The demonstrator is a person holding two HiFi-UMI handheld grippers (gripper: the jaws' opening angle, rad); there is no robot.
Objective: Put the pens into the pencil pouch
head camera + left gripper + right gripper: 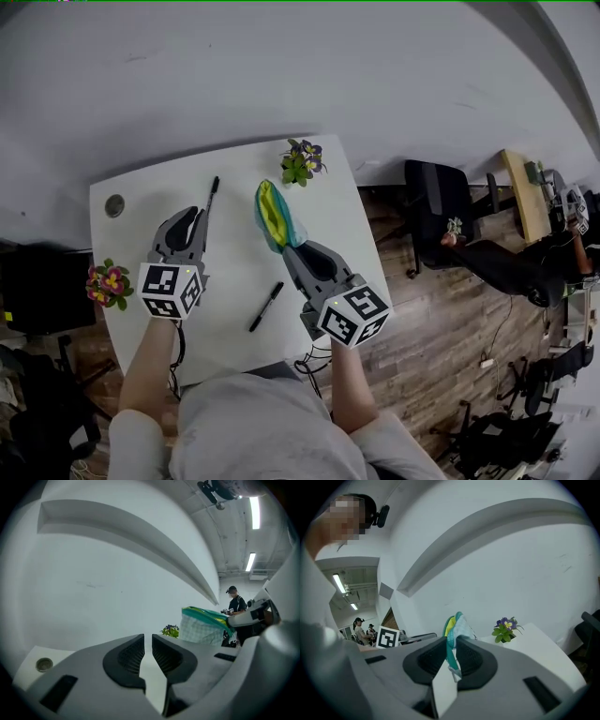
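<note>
Right gripper [292,251] clamps the pencil pouch [274,216] mid-frame; left gripper [190,217] is shut, empty. Upper pen [212,197] and lower pen [266,307] both lie on the table [230,262], none bagged yet.

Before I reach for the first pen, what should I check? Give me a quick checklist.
1. Grip on the pouch: ok, the right gripper is clamped on its edge.
2. Pouch mouth open: ok, its yellow inside shows in the head view.
3. The left gripper ready to grasp: not ok, its fingers are shut with nothing between them.
4. Pens reachable: ok, the near pen lies beside the left gripper, and the other pen lies in the middle of the table.
5. Room left inside the pouch: cannot tell.
</note>
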